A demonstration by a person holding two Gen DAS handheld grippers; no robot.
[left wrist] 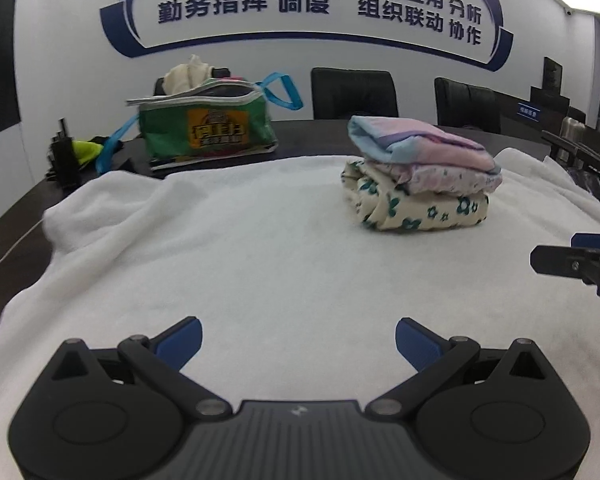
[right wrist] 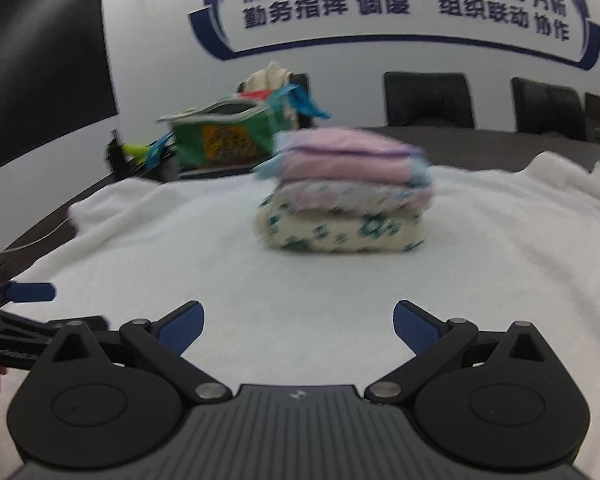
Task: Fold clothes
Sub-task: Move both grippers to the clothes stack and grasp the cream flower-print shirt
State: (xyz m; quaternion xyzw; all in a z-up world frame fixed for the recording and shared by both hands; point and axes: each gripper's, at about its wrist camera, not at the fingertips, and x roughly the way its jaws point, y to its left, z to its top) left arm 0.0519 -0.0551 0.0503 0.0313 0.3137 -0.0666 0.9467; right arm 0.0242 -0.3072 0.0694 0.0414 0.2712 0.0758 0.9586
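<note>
2 chairs [left wrist: 354, 92] behind dark table [left wrist: 440, 136] — white towel [left wrist: 260, 240] spread over it.

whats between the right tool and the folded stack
Nothing but bare white towel lies between the open right tool and the folded stack, seen in the right wrist view.

Ahead of me, stack of folded clothes [left wrist: 418, 178] [right wrist: 344, 196] on the white towel [left wrist: 260, 248] [right wrist: 260, 272]: pink-and-blue piece on top, pale floral-print piece in the middle, cream piece with teal flowers at the bottom. Edges roughly aligned, stack upright.
</note>
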